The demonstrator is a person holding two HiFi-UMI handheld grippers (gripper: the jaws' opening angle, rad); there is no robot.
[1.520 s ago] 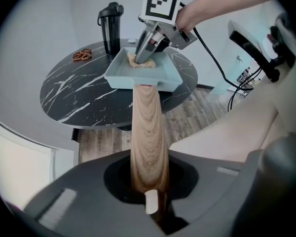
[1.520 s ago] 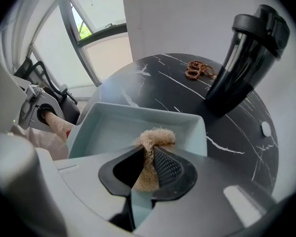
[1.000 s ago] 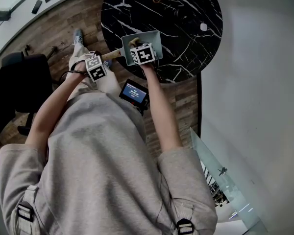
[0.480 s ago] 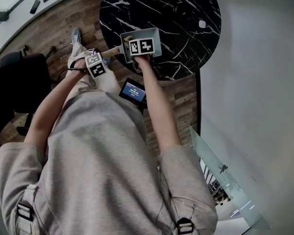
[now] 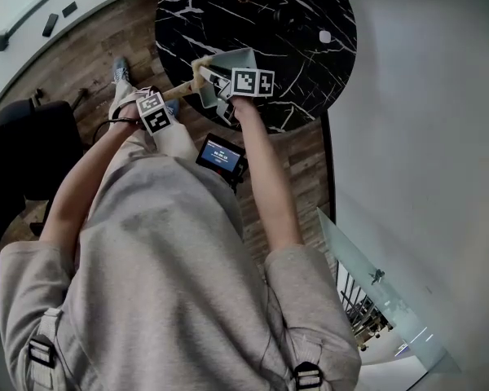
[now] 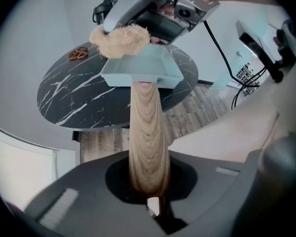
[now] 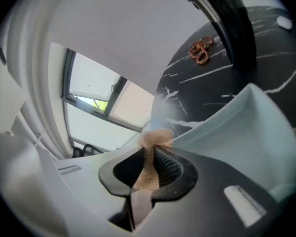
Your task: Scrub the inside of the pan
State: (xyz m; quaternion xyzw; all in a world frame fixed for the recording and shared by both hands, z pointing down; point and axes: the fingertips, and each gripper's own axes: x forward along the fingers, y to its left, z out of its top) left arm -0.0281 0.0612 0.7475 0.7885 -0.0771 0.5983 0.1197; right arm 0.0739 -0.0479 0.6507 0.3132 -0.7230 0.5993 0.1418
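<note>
A pale blue square pan (image 5: 233, 59) is held tilted over the near edge of the round black marble table (image 5: 301, 23). Its wooden handle (image 6: 147, 127) runs back between the jaws of my left gripper (image 6: 148, 201), which are closing tight on it. My right gripper (image 5: 216, 80) reaches over the pan, shut on a tan scrub pad (image 6: 119, 41). The pad rests on the pan's rim at the left corner. In the right gripper view the pad (image 7: 150, 154) is pinched between the jaws, with the pan's wall (image 7: 246, 127) just to the right.
A brown pretzel-shaped thing (image 6: 79, 53) and a small white object (image 5: 324, 37) lie on the far part of the table. A small screen device (image 5: 221, 155) hangs at the person's waist. A black chair (image 5: 24, 145) stands to the left, on the wood floor.
The pan has tipped up from lying flat. The right gripper has drawn the scrub pad from inside the pan to its left rim.
</note>
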